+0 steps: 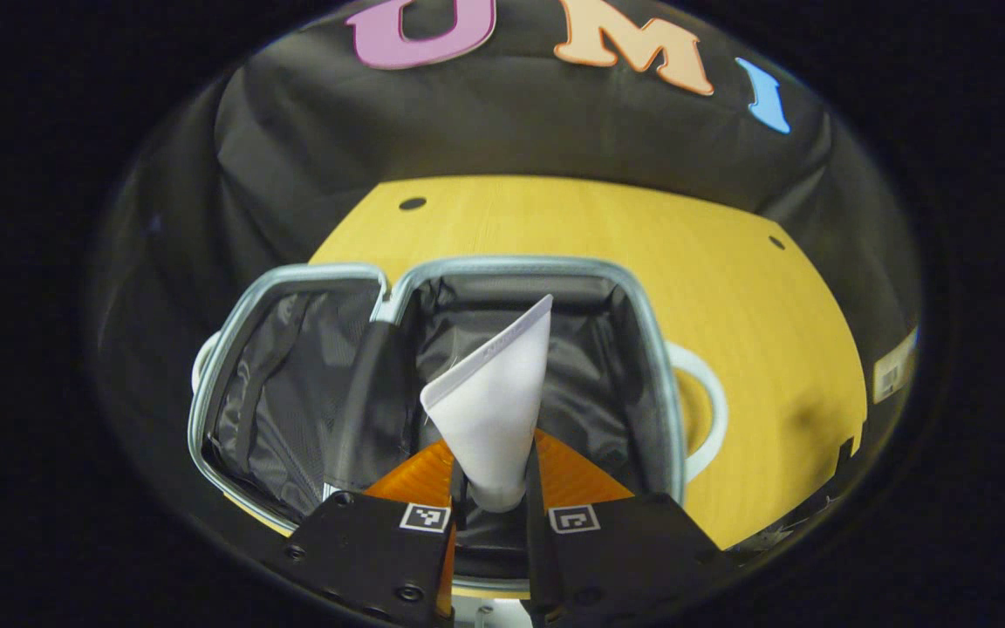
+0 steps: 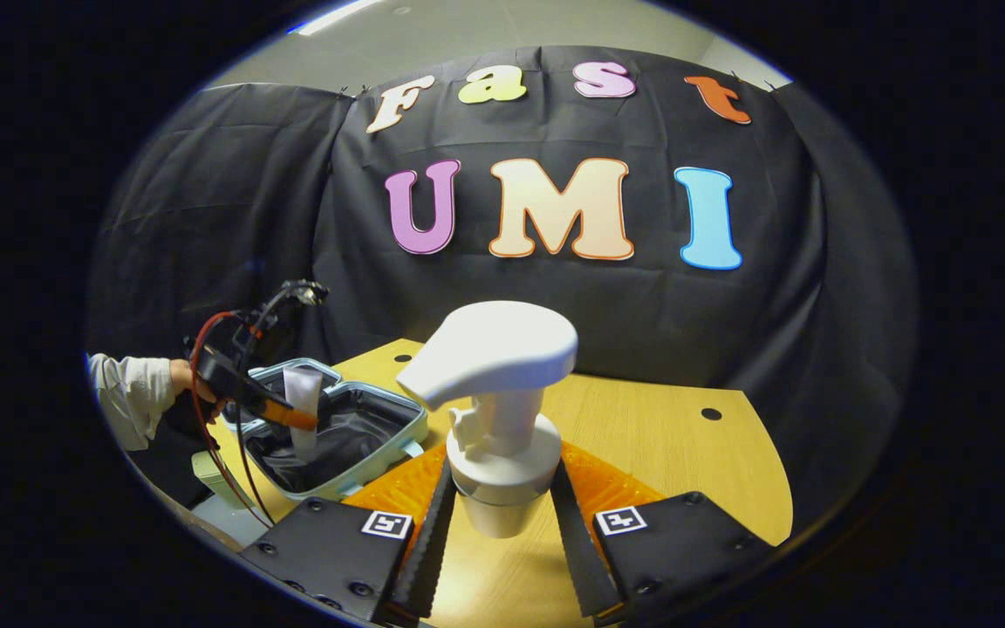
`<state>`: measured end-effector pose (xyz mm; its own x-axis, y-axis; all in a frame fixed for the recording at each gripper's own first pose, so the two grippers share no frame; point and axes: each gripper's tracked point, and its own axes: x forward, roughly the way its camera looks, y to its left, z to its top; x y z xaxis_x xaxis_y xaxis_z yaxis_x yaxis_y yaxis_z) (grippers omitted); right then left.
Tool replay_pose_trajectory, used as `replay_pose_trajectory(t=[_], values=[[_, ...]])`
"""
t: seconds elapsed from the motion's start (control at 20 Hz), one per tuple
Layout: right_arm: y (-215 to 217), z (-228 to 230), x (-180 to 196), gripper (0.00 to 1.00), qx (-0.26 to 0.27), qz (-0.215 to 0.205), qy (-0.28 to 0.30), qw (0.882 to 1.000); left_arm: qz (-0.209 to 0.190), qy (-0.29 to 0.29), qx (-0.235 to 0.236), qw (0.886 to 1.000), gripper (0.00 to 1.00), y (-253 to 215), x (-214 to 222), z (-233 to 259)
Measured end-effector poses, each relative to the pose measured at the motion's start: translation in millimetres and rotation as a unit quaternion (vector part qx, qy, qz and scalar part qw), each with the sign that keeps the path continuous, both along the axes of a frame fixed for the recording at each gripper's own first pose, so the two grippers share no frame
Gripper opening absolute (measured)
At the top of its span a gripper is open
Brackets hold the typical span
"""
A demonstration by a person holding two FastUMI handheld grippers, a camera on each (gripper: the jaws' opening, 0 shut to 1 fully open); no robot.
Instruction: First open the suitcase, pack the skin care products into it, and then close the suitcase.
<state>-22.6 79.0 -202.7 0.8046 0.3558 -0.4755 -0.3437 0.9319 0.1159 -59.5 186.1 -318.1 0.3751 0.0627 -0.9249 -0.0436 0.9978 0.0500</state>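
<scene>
The suitcase [image 1: 502,262] lies open on the wooden table, its pale blue rim framing two halves lined with grey fabric. In the left gripper view my left gripper [image 1: 494,475] is shut on the lower end of a white tube [image 1: 494,392], which stands upright above the right half. The right gripper view shows the same suitcase [image 2: 385,449] at the left, with the left gripper [image 2: 297,419] holding the tube [image 2: 302,388] over it. My right gripper [image 2: 502,493] is shut on a white pump bottle [image 2: 498,419], fingers pressing its body below the collar, over the table.
The table [image 1: 729,288] stretches right of the suitcase and has small round holes near its far edge. A white carry handle [image 1: 710,410] juts from the suitcase's right side. A sleeved hand [image 2: 132,392] holds the left gripper, with red and black cables looping around it.
</scene>
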Motion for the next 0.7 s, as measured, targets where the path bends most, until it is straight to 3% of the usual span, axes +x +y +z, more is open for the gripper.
replay_pose_trajectory(t=[0.2, 0.45, 0.55, 0.7], values=[[20.3, 1.7, -5.3, 0.62, -0.009, 0.0, 0.003, 1.0, -0.002, 0.037, -0.013, 0.999, 0.26, 11.8, 3.5, -14.3], [52.9, 10.0, -7.0, 0.63, -0.005, -0.003, 0.003, 1.0, -0.004, 0.037, -0.007, 0.999, 0.3, 28.9, 15.1, -35.0], [69.2, 9.5, -7.8, 0.62, -0.001, -0.001, 0.007, 1.0, -0.004, 0.02, -0.024, 1.0, 0.41, 27.3, 19.1, -35.2], [101.2, 3.5, -8.6, 0.62, 0.009, 0.009, 0.02, 1.0, -0.033, -0.04, -0.046, 0.998, 0.81, 23.0, 31.8, -14.5]])
